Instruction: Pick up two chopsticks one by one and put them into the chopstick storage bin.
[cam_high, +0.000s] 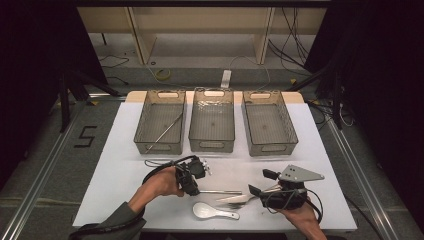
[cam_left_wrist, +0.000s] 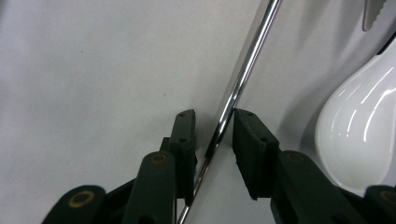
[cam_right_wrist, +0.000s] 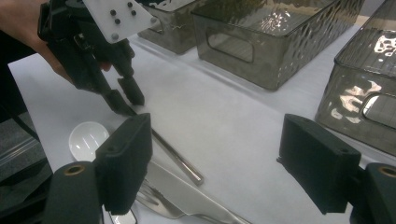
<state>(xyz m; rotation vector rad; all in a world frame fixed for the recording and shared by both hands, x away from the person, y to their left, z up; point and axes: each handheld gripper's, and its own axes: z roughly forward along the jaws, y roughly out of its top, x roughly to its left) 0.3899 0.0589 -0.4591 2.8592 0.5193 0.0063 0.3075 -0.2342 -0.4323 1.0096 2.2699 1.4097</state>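
Observation:
A metal chopstick lies flat on the white table, near the front. My left gripper points down over its left end. Its jaws straddle the rod with a narrow gap on each side, so it is open. A white ceramic spoon rests just in front of the chopstick. A knife and a fork lie to its right. My right gripper stands wide open beside the knife with nothing between its jaws.
Three grey see-through baskets stand in a row at the back: left, middle, right. A second metal chopstick lies in the left basket. A black cable loops on the table by the left hand.

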